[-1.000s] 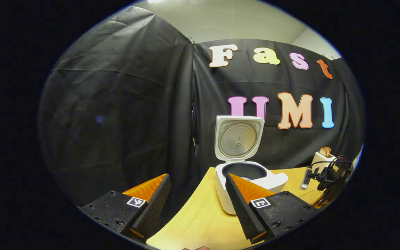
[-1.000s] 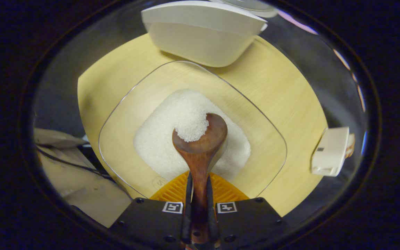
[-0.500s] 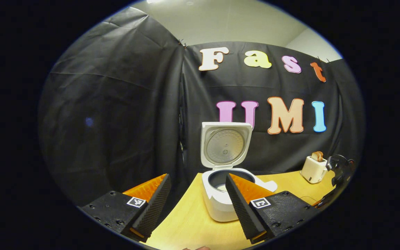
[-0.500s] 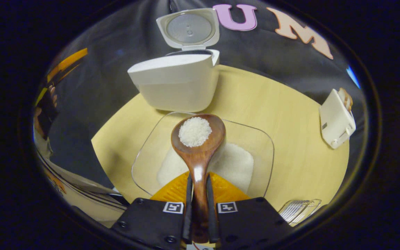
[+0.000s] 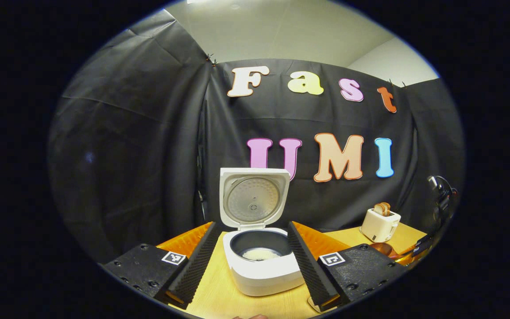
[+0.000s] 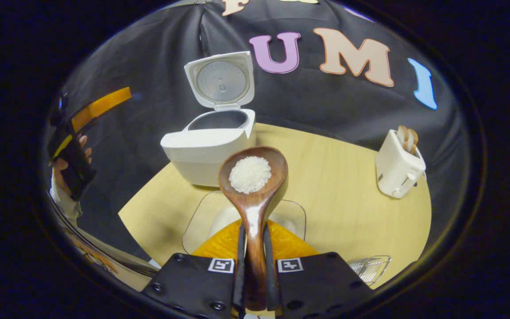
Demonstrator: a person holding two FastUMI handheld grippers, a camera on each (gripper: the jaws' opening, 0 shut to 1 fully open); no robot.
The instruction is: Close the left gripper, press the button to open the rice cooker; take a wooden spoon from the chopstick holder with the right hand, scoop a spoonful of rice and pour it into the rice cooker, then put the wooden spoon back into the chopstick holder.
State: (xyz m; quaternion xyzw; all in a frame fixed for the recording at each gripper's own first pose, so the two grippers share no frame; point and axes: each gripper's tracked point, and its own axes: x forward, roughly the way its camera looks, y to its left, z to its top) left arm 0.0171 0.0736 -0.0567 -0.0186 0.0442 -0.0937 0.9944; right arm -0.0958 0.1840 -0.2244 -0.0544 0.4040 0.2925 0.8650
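Observation:
The white rice cooker (image 5: 261, 274) stands open with its lid (image 5: 254, 199) upright and a little rice in the dark pot. My left gripper (image 5: 252, 227) is open, and the cooker appears between its fingers farther off. My right gripper (image 6: 253, 230) is shut on the handle of the wooden spoon (image 6: 253, 175). The spoon's bowl holds a small heap of rice, raised above the clear glass dish of rice (image 6: 202, 217). The rice cooker (image 6: 208, 148) sits beyond the spoon, slightly left. A clear ribbed holder (image 6: 370, 268) lies at the lower right.
A white toaster (image 6: 399, 164) with bread slices stands on the right of the round wooden table (image 6: 348, 195). A hand holds the left gripper (image 6: 71, 146) off the table's left edge. Black cloth walls close the back.
The right gripper has lifted the spoon with its rice out of the dish and levelled up toward the cooker. The left gripper view swung, so the cooker now sits between its fingers.

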